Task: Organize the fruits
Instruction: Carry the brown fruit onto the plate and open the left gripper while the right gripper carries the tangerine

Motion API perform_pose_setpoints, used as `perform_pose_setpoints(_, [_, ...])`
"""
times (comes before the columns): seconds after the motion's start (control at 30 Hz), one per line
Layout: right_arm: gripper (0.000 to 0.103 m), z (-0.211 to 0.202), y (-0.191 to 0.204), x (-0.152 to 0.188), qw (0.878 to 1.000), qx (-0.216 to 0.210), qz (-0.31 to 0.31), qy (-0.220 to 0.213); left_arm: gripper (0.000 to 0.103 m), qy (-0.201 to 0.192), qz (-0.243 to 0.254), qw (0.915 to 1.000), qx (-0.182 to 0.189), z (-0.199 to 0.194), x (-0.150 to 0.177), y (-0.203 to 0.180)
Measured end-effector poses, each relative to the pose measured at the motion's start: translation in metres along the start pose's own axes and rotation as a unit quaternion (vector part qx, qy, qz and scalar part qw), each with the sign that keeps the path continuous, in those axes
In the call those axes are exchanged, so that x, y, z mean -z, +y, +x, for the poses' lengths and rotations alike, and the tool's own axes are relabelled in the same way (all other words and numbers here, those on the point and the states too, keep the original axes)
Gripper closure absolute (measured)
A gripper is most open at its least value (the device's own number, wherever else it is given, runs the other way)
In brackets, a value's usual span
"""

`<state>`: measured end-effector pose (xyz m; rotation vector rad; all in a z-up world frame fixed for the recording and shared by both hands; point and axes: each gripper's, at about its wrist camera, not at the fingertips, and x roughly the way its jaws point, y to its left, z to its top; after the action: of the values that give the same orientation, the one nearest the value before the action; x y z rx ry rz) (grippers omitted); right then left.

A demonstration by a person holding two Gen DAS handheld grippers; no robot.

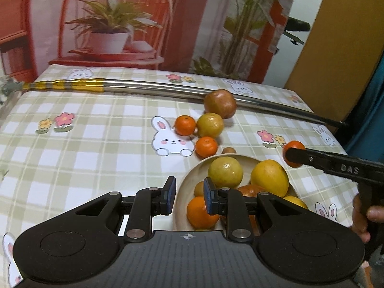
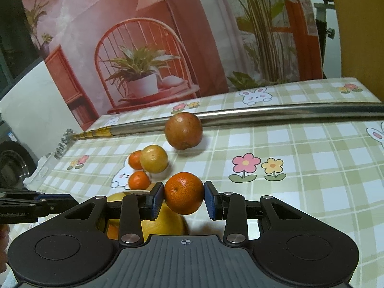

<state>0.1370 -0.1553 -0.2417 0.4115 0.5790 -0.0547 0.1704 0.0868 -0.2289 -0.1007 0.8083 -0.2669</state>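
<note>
A pale bowl (image 1: 189,177) holds several fruits: a yellow-green one (image 1: 225,171), a yellow one (image 1: 270,177) and an orange (image 1: 200,212). My left gripper (image 1: 189,195) hovers over the bowl's near left rim, shut to a narrow gap with nothing in it. My right gripper (image 2: 184,195) is shut on a tangerine (image 2: 184,192), held above the table just right of the bowl; the left wrist view shows that tangerine (image 1: 293,153) too. Loose on the cloth lie a brown-red fruit (image 1: 220,103), a yellow-green fruit (image 1: 210,124) and two tangerines (image 1: 184,124) (image 1: 206,146).
A long metal rod (image 1: 168,88) with a yellow-taped end lies across the back of the checked tablecloth (image 1: 84,144). A printed backdrop (image 1: 108,24) stands behind the table. A hand (image 1: 362,218) grips the right tool's handle. A small brown fruit (image 1: 228,150) sits behind the bowl.
</note>
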Motion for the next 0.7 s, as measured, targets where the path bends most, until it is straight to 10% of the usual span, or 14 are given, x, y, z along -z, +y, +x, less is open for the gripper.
perform_pose_setpoints(0.7, [0.069,-0.044,0.075,0.048,0.997,-0.042,-0.05,0.051,0.065,-0.04,-0.008,0.9979,-0.051,-0.07,0.028,0.011])
